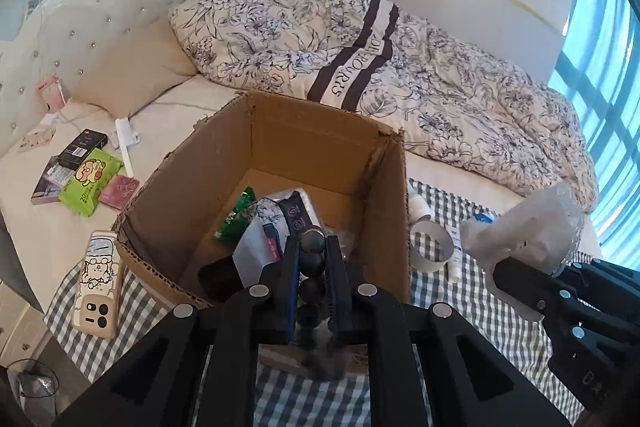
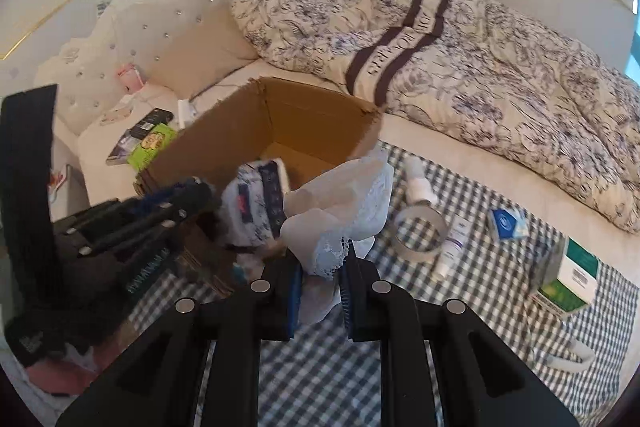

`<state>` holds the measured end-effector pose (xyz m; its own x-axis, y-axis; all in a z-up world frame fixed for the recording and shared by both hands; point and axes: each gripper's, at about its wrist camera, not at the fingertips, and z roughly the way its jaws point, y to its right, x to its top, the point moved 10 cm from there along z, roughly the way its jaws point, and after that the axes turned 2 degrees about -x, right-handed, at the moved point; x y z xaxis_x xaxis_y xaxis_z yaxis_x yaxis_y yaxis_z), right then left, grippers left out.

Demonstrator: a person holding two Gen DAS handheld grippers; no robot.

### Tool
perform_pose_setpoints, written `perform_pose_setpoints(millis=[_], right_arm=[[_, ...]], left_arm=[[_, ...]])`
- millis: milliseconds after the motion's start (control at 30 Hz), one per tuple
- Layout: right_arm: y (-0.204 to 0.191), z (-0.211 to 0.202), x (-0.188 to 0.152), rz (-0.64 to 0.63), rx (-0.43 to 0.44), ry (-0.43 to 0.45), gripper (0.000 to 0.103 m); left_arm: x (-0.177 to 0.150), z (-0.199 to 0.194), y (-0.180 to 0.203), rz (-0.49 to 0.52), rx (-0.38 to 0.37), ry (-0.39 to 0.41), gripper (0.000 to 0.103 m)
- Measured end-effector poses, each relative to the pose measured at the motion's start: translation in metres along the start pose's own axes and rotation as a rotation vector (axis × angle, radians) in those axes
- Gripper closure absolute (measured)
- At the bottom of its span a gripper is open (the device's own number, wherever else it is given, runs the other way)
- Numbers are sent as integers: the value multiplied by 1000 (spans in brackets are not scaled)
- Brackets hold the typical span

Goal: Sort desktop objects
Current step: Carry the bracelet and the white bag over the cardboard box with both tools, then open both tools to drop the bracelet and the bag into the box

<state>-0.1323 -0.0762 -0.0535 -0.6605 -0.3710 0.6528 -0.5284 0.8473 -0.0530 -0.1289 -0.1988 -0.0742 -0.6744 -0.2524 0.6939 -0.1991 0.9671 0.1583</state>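
Observation:
My left gripper [image 1: 313, 242] is shut on a string of dark round beads [image 1: 311, 289] with a grey tassel at its lower end. It hangs over the near edge of an open cardboard box [image 1: 280, 143]. The box [image 2: 256, 123] holds a green packet [image 1: 236, 213], a floral pack [image 2: 256, 203] and white paper. My right gripper [image 2: 321, 261] is shut on a crumpled white cloth with a lace edge [image 2: 344, 195], just right of the box. In the left wrist view that cloth [image 1: 528, 223] rises above the right gripper [image 1: 516, 279]. The left gripper [image 2: 192, 197] looks blurred in the right wrist view.
On the checked cloth [image 2: 320, 367] right of the box lie a tape roll [image 2: 420, 251], a white bottle [image 2: 418, 183], a tube [image 2: 450, 247], a blue pack [image 2: 506, 223] and a green-white carton [image 2: 572, 279]. A phone [image 1: 100, 279] and green wipes [image 1: 90, 183] lie left. A floral quilt [image 1: 320, 39] lies behind.

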Motion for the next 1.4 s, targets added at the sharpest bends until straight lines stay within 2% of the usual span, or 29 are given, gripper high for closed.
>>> perform_pose_setpoints(millis=[333, 700, 1033, 1100, 1133, 1200, 1233, 1267, 1333, 1400], right_arm=[[-33, 19, 19, -40, 64, 3, 87], [-53, 55, 16, -59, 102, -56, 87], [-56, 87, 24, -72, 91, -61, 88], [-55, 88, 27, -68, 89, -53, 82], [-53, 88, 28, -64, 85, -45, 75], [-46, 87, 31, -48, 67, -33, 69], [-42, 87, 33, -31, 68, -31, 62], [-37, 85, 34, -8, 70, -26, 50], [-30, 79, 37, 33, 95, -7, 36], [-29, 72, 40, 45, 109, 8, 36]], left_arm=[[12, 11, -22, -37, 20, -3, 91], [17, 33, -43, -54, 43, -30, 91], [13, 54, -58, -61, 55, -67, 91], [12, 57, -60, -59, 60, -64, 89], [13, 58, -61, -60, 65, -62, 82], [13, 59, -66, -79, 73, -59, 59], [14, 58, -71, -103, 82, -55, 40], [15, 57, -76, -130, 84, -48, 29], [17, 54, -79, -172, 60, -33, 24], [18, 52, -77, -174, 56, -32, 21]])
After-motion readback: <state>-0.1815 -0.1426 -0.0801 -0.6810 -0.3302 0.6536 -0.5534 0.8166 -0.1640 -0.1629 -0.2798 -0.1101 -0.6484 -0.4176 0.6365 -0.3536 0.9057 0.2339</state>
